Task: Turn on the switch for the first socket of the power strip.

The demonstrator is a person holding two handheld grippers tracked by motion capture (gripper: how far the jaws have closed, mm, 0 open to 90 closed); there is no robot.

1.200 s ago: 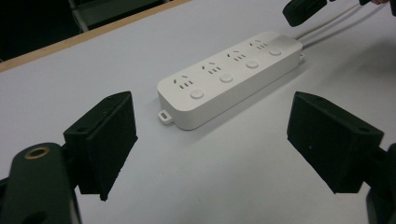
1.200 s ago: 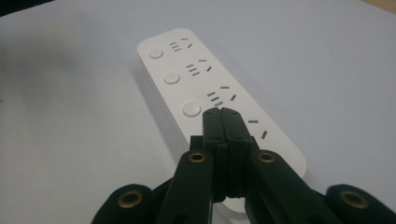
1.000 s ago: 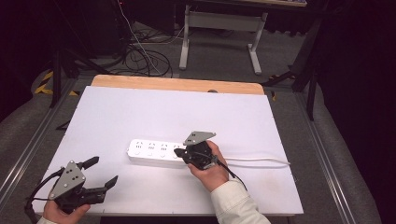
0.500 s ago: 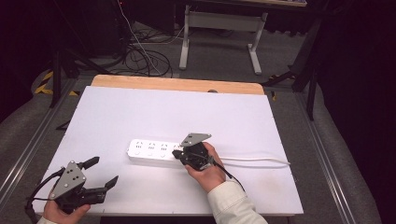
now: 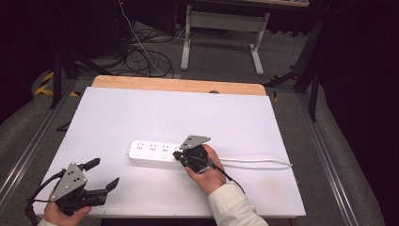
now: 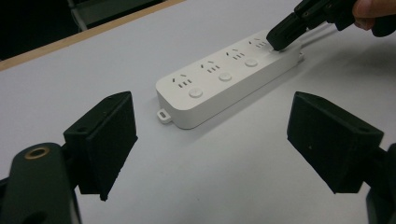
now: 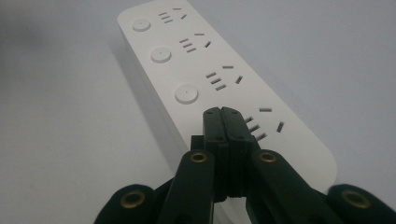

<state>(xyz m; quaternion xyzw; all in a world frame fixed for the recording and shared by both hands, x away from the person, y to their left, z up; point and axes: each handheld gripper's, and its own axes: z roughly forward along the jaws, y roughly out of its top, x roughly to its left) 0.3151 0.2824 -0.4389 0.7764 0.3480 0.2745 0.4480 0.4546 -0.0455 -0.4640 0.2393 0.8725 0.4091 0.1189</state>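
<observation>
Now Pressing the Last Switch on the Strip

Plainly, the step in hand is a button press. The strip [image 5: 157, 154] lies flat near the middle of the table [image 5: 117, 113], its cord [image 5: 254, 161] running off toward 3 o'clock. The right gripper [image 5: 179, 154] has its jaws clenched together on nothing, and their joined tip sits on the strip's top at the cord end — right where the fourth button should be, beside the last socket [image 7: 266, 122]. Three other buttons [image 7: 186, 94] show free along the row toward 9 o'clock.

The left gripper [image 5: 104, 174] waits near the table's 7 o'clock corner, jaws released and wide apart, well clear of the strip.

Next, I judge, comes a short firm push straight down — then a lift off. If the strip skids, the left gripper could steady its free end.
</observation>
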